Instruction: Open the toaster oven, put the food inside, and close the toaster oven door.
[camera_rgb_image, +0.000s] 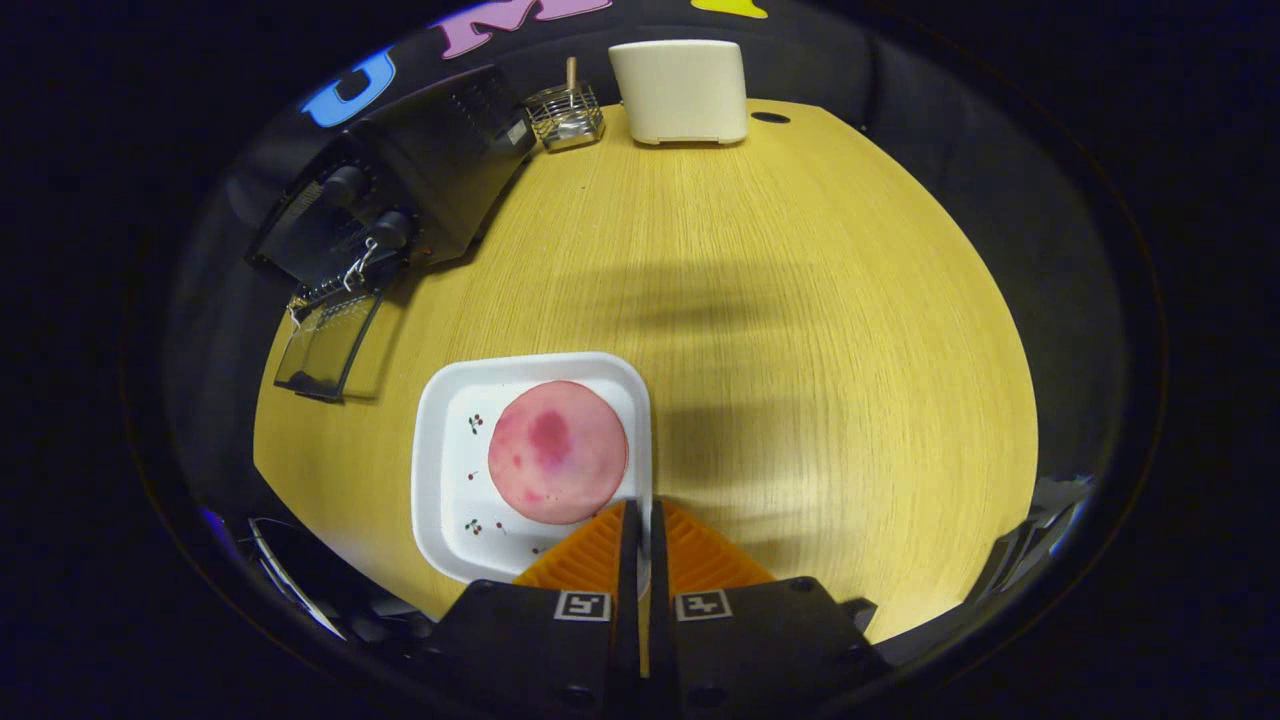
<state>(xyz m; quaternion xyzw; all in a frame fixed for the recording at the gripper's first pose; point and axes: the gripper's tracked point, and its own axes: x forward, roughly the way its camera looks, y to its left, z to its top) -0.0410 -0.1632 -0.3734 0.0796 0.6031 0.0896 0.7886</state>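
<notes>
Ribbed fingers (690, 560) on black, square-marker-tagged mounts

No legible text; only square coded markers on the tool (640, 520).

Wooden table (800, 330) carries toaster oven (400, 190), wire rack (566, 113), cream box (682, 92), white plate (450, 470).

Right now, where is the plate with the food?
In the gripper view, the white plate lies on the wooden table, its rim pinched between the tongs, toaster oven beyond it.
</notes>
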